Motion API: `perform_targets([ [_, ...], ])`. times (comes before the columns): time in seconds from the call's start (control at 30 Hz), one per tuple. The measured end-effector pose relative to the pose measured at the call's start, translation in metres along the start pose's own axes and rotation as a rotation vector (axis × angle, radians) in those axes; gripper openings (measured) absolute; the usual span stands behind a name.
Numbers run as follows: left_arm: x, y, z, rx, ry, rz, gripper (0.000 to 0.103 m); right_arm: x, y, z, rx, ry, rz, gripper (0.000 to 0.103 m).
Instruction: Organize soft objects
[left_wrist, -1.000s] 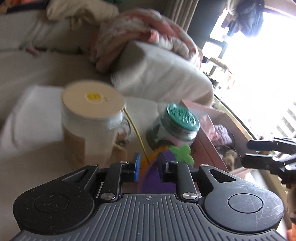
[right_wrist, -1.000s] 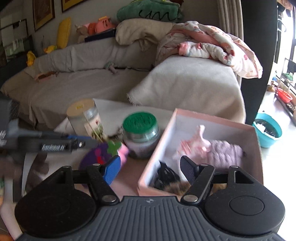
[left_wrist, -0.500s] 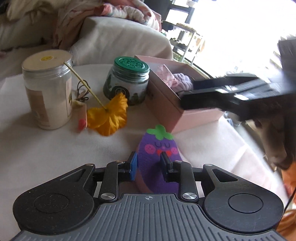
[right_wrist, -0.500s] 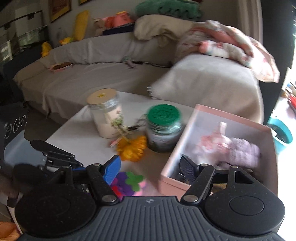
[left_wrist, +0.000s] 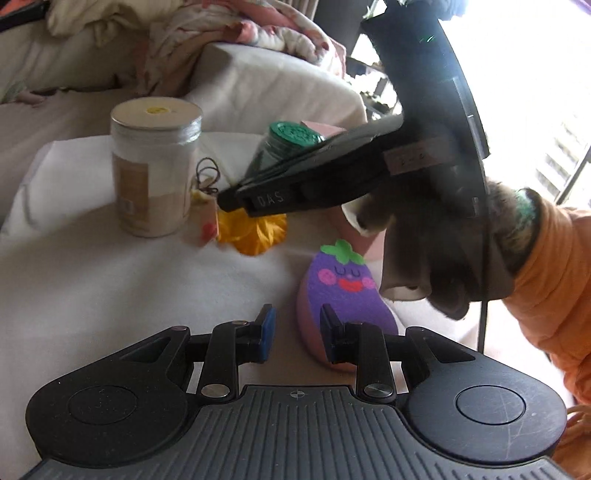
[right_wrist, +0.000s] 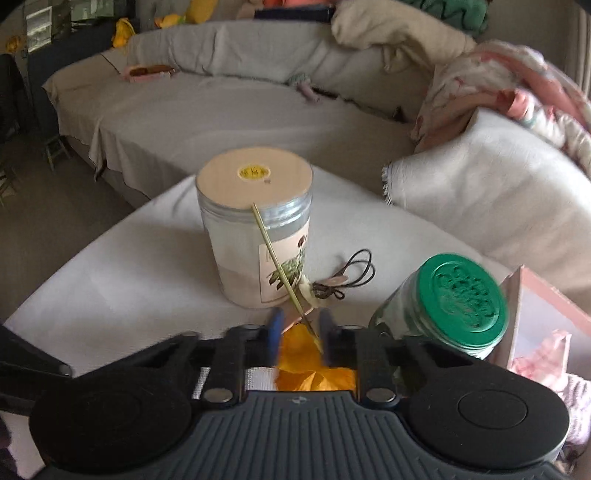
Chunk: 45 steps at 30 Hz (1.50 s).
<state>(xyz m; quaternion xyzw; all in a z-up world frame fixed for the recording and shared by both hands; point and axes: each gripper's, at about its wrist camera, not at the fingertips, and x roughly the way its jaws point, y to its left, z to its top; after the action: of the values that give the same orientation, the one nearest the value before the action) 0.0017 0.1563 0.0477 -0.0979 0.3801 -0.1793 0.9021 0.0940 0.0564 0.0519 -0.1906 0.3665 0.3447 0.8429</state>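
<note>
From the left wrist view, I am resting my left gripper (left_wrist: 293, 334) low over the white cloth (left_wrist: 110, 288), its jaws parted a little and holding nothing. The eggplant plush (left_wrist: 341, 288) is lying on the cloth just to the right of the gap, its near end hidden behind my right-hand finger, so I cannot tell whether that finger is touching it. My right gripper (left_wrist: 236, 199) is crossing above and beyond it, its tips meeting the yellow flower (left_wrist: 255, 236) beside the tall jar (left_wrist: 155, 173).

From the right wrist view, I am bringing the right gripper (right_wrist: 297, 332) down onto the yellow flower (right_wrist: 314, 369), jaws narrowed to a small gap with the petals and the thin stem (right_wrist: 280, 266) between them. The fingers are blurred, so I cannot tell whether they are pinching yet. To do this well, I judge I should be closing on the bunched petals, not the stem leaning on the tall jar (right_wrist: 255, 229), then lifting clear of the green-lidded jar (right_wrist: 450, 310) toward the pink box (right_wrist: 543, 306).
</note>
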Motion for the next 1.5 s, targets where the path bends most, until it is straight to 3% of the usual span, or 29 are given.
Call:
perform_targets([
  [0.2,0.003,-0.011,0.009,0.025,-0.035,-0.009,0.029,-0.017,-0.021,-0.01,0.093,0.025,0.061,0.009],
  [0.33,0.013,-0.03,0.015,0.096,-0.046,0.034,0.029,-0.048,-0.03,-0.032,0.072,0.012,0.035,0.013],
  [0.4,0.018,-0.039,0.017,0.134,-0.043,0.06,0.029,-0.068,-0.037,-0.042,0.077,-0.017,0.008,0.04],
  [0.47,0.026,-0.052,0.017,0.182,-0.024,0.075,0.029,-0.089,-0.044,-0.054,0.098,-0.061,-0.019,0.059],
  [0.5,0.031,-0.059,0.017,0.212,-0.003,0.081,0.029,-0.098,-0.048,-0.06,0.113,-0.077,-0.032,0.06],
  [0.6,0.042,-0.078,0.012,0.303,0.027,0.094,0.033,-0.12,-0.057,-0.082,0.145,-0.095,-0.084,0.06],
  [0.77,0.056,-0.107,0.009,0.367,0.057,0.093,0.058,-0.139,-0.072,-0.121,0.204,-0.103,-0.179,0.06],
  [0.83,0.06,-0.114,0.007,0.38,0.057,0.092,0.063,-0.141,-0.078,-0.136,0.234,-0.1,-0.205,0.061],
  [0.97,0.061,-0.118,0.006,0.352,0.029,0.12,0.063,-0.134,-0.079,-0.156,0.263,-0.088,-0.246,0.063],
  [1.1,0.048,-0.108,0.016,0.288,-0.045,0.268,0.059,-0.131,-0.076,-0.169,0.264,-0.087,-0.249,0.063],
  [1.17,0.047,-0.098,0.025,0.232,-0.044,0.293,0.059,-0.129,-0.075,-0.171,0.275,-0.09,-0.228,0.063],
  [1.27,0.053,-0.089,0.032,0.172,-0.012,0.267,0.06,-0.127,-0.073,-0.172,0.281,-0.095,-0.207,0.063],
  [1.5,0.079,-0.086,0.043,0.186,0.041,0.233,0.061,-0.128,-0.066,-0.175,0.284,-0.087,-0.193,0.063],
])
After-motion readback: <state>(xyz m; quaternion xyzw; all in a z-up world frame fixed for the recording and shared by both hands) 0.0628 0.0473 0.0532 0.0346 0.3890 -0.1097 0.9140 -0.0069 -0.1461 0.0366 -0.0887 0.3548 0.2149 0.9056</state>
